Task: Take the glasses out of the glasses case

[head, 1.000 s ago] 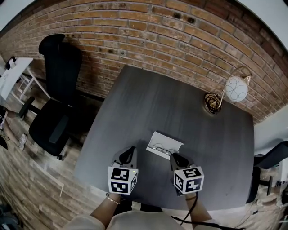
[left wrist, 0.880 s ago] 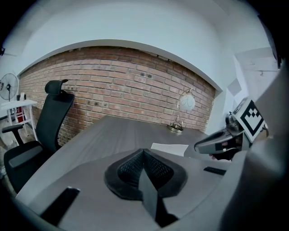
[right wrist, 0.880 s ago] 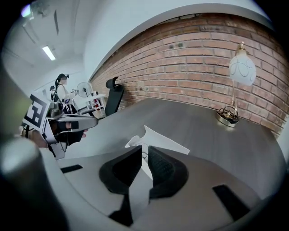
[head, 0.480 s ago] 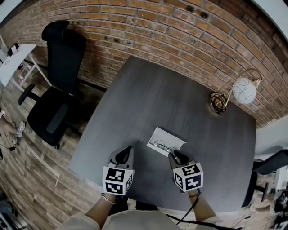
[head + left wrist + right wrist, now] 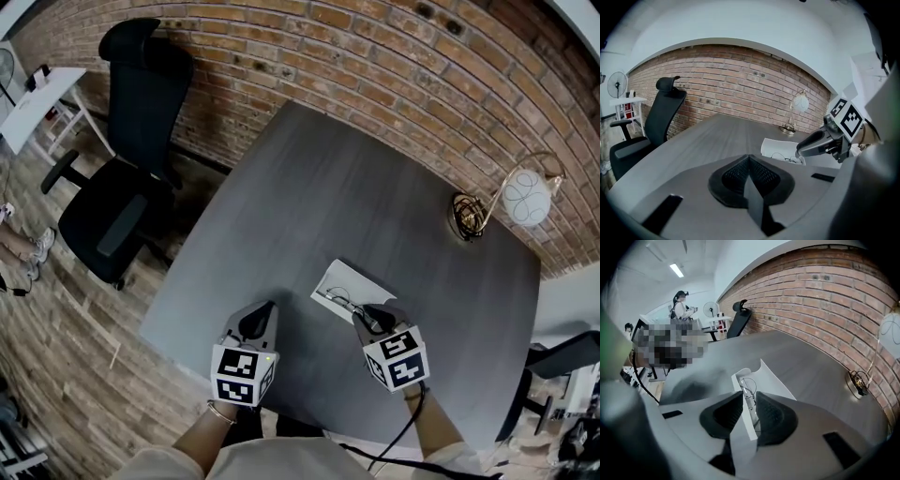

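Barely underway: glasses [image 5: 339, 302] are lying inside open glasses case [image 5: 356, 279] on desk [image 5: 309, 187]; right tongs [image 5: 751, 404] are pinching them against its wall; left tongs [image 5: 749, 165] are hovering pressed together, empty.

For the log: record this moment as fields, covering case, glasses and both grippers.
glasses case: open, white, lying on the grey table
glasses: inside the case, not yet out
right gripper: jaws closed on the case's near wall, glasses arm between them too
left gripper: jaws together, empty, left of the case
lamp: at the table's far right corner
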Demonstrator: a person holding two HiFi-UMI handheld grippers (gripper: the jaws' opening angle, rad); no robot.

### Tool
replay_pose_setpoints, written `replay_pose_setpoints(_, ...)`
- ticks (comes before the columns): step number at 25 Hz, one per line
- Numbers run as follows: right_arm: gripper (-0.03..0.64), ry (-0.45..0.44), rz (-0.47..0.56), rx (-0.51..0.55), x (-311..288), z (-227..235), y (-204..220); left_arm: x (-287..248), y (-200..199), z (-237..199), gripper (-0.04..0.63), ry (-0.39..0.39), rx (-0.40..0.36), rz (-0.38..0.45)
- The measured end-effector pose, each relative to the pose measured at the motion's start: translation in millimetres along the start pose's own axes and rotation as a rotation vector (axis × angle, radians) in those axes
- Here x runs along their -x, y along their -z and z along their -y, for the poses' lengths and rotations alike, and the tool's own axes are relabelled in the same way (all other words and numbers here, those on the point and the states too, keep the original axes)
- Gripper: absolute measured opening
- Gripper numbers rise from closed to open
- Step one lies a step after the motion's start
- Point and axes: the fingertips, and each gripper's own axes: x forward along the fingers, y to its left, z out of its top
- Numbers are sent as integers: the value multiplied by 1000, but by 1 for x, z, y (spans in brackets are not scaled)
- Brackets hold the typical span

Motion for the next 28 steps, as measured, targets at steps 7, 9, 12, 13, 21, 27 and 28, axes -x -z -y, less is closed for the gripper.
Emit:
replay_pose_setpoints(7, 98, -52, -51, 73, -14, 4, 3, 0, 5, -7, 18, -34, 15, -4)
replay_pose_setpoints(9, 98, -76, -72, 97, -16, 4, 4, -1, 7, -8, 17, -41, 22, -4)
replay_pose_setpoints(12, 98, -110, -108, 137, -20, 4, 6, -2, 10, -9, 17, -49, 33, -7)
replay_pose_setpoints(13, 98, -118, -118, 148, -22, 3, 7, -3, 12, -9, 17, -51, 37, -8)
replay_pose_setpoints(21, 98, -166, -174, 196, -32, 5, 12, -6, 19, -11, 17, -62, 52, -15)
replay_pose_setpoints(27, 98, -215, -213, 210, -38, 4, 16, -8, 20, -19, 17, -85, 63, -18)
replay_pose_setpoints(28, 98, -220, -216, 211, -39, 4, 16, -8, 20, -22, 17, -91, 66, -18)
